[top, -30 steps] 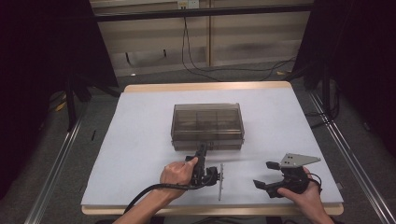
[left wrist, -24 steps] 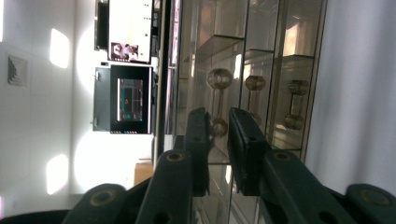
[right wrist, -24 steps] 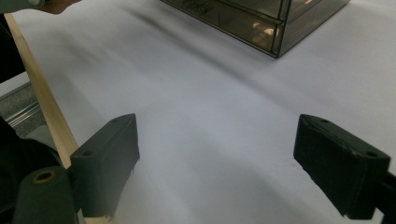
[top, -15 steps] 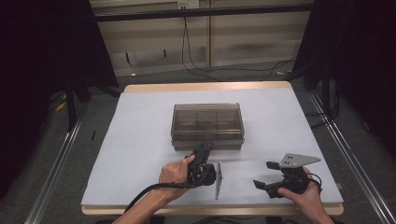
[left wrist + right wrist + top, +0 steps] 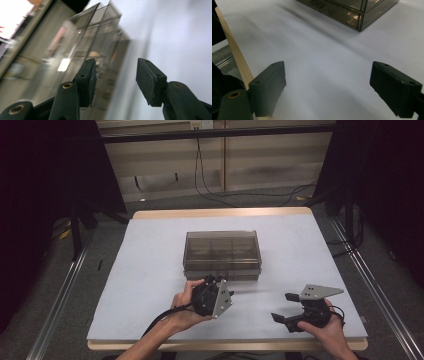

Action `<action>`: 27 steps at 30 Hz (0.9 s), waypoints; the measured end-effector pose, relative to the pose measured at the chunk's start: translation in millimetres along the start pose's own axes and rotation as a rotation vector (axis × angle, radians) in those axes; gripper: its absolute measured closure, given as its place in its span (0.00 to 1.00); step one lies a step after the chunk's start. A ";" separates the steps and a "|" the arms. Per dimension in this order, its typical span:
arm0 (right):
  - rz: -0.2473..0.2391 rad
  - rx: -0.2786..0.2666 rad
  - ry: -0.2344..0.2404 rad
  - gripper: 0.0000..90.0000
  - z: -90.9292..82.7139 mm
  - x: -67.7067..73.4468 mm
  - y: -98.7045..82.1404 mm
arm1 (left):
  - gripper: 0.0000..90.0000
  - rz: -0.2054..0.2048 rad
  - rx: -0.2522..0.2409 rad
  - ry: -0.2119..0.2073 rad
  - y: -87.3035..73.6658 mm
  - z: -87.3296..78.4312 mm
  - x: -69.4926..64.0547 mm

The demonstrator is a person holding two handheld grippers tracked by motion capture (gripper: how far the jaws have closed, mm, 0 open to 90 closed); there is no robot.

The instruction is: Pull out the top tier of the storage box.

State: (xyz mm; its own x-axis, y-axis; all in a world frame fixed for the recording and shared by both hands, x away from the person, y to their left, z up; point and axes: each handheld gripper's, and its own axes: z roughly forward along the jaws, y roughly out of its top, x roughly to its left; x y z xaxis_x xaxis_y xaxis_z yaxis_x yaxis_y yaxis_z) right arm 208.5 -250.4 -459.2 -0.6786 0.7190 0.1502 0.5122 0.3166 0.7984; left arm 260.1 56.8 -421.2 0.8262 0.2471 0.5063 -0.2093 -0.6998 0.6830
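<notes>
The smoked clear plastic drawer box sits closed at the table centre, untouched; the left gripper, jaws partly apart and empty, faces its near front, while the right gripper, jaws wide and empty, waits near right, so opening remains undone.

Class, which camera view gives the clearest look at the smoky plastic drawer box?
The high view: the whole drawer box sits sharp, mid-table. The left gripper view shows it close, tilted and blurred; the right gripper view catches just one lower corner.
</notes>
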 end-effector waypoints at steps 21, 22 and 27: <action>0.013 0.001 -0.001 0.13 1.5 -1.4 0.5 | 0.51 -0.230 -0.074 -0.151 -5.9 -20.1 55.7; 0.015 0.002 0.000 0.13 1.7 -1.4 0.6 | 0.51 -0.235 -0.075 -0.150 -5.0 -20.6 58.5; 0.019 0.002 0.001 0.12 1.7 -1.9 0.7 | 0.52 -0.264 -0.075 -0.158 -0.6 -23.4 75.0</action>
State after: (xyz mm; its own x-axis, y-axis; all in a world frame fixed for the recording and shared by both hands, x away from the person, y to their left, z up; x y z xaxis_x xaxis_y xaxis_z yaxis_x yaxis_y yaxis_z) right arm 211.0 -250.6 -459.9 -0.6690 0.7246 0.1658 0.5261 0.3040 0.7942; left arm 310.0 91.4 -371.2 0.9268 0.3027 0.2224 -0.0096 -0.5728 0.8197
